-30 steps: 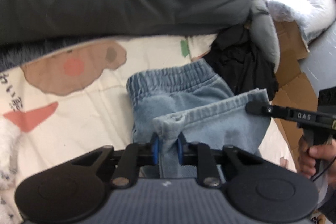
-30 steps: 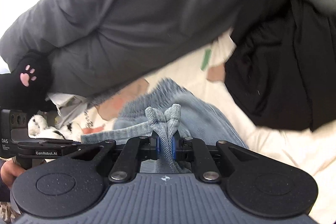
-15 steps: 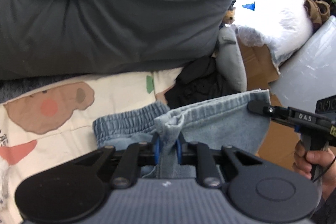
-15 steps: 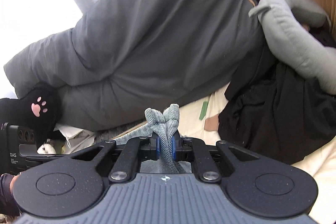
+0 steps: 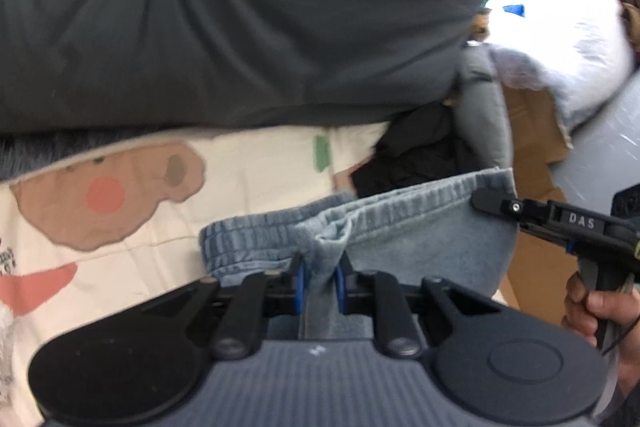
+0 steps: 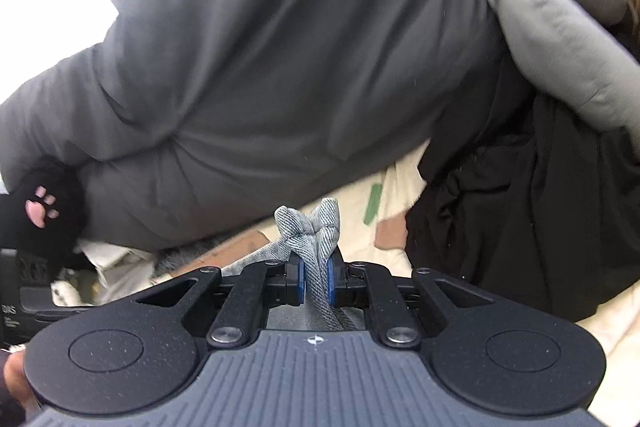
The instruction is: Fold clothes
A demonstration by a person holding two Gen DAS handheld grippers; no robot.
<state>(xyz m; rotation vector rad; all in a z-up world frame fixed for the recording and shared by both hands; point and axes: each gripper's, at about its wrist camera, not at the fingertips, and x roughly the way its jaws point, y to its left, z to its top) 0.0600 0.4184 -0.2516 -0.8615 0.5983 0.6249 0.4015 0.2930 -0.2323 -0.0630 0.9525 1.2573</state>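
Observation:
Light blue denim shorts (image 5: 420, 243) with an elastic waistband hang folded over, lifted above a cream printed sheet (image 5: 248, 183). My left gripper (image 5: 319, 281) is shut on one bunched corner of the shorts. In the left wrist view my right gripper (image 5: 486, 198) pinches the other corner at the right. Seen from the right wrist, my right gripper (image 6: 315, 279) is shut on a bunched fold of the denim shorts (image 6: 310, 227). My left gripper shows only as a black body (image 6: 24, 291) at the left edge there.
A big dark grey duvet (image 5: 240, 19) lies across the back. A black garment (image 6: 528, 211) and a light grey cushion (image 6: 560, 39) sit to the right, with cardboard (image 5: 532, 155) beyond. A black plush paw (image 6: 44, 211) is at the left. A hand (image 5: 596, 311) grips the right tool.
Both grippers have lifted the shorts' corners and carried them toward the waistband. The lower half of the shorts now covers most of the upper half. The grips are unchanged.

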